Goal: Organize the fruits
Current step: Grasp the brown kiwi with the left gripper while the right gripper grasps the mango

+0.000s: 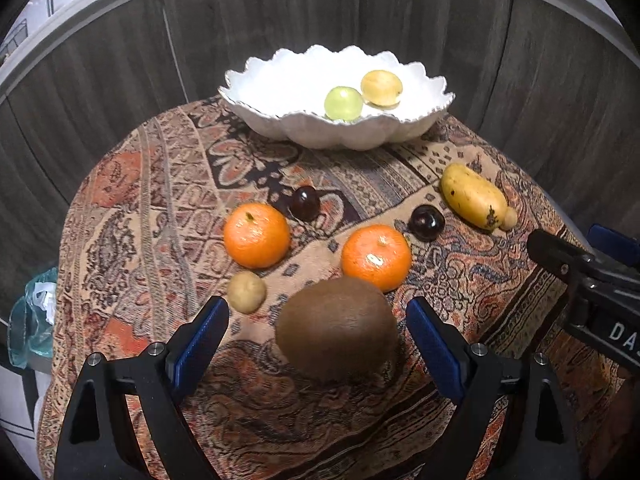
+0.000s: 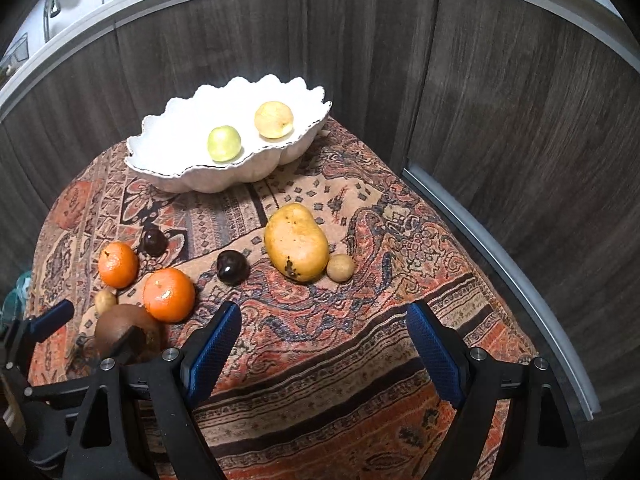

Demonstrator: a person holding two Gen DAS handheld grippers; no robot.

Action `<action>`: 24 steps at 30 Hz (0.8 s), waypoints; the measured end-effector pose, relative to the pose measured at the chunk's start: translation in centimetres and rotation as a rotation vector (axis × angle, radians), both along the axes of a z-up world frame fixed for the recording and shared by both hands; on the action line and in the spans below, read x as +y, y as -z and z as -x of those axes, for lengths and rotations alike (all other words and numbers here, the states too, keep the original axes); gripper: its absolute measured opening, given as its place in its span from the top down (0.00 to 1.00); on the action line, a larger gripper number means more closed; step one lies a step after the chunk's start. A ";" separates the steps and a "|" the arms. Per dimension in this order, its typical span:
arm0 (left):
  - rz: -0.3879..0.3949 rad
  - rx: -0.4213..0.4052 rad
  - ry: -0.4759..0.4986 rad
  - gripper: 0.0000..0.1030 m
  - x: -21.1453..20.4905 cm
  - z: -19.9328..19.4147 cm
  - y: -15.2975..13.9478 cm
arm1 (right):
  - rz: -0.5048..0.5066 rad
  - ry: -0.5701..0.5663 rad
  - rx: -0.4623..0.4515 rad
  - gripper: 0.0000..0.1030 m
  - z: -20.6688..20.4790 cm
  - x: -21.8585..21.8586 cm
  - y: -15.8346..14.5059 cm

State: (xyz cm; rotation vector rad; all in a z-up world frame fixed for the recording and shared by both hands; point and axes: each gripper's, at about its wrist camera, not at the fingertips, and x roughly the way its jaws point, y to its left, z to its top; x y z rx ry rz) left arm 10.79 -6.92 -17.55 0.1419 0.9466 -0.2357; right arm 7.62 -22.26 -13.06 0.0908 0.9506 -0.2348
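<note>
A white scalloped bowl at the table's far side holds a green fruit and a yellow fruit. On the patterned cloth lie two oranges, two dark plums, a yellow mango, a small tan fruit and a brown kiwi. My left gripper is open with the kiwi between its fingers, not touching the pads. My right gripper is open and empty over the cloth, short of the mango.
Dark wood panels surround the round table on the far and right sides. A second small tan fruit rests against the mango. A green plastic bag sits off the table's left edge. The right gripper's body shows at the right.
</note>
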 end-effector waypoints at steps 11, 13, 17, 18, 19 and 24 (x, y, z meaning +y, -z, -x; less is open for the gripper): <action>-0.012 0.042 0.022 0.31 -1.2 -0.4 1.8 | -0.008 0.002 0.014 0.17 -0.1 -0.3 0.6; -0.020 0.036 0.021 0.34 -1.1 -0.4 1.7 | -0.006 0.003 0.011 0.17 -0.1 -0.2 0.6; -0.018 0.035 0.022 0.37 -1.0 -0.5 1.7 | -0.001 -0.005 0.011 0.17 -0.2 0.0 0.6; -0.024 0.031 0.025 0.37 -1.0 -0.4 1.7 | 0.000 -0.006 0.010 0.17 -0.1 0.0 0.6; -0.027 0.028 0.027 0.37 -1.1 -0.4 1.7 | 0.001 -0.006 0.009 0.17 -0.1 0.0 0.6; -0.026 0.024 0.028 0.38 -1.1 -0.4 1.6 | -0.001 -0.001 0.010 0.17 -0.1 -0.2 0.7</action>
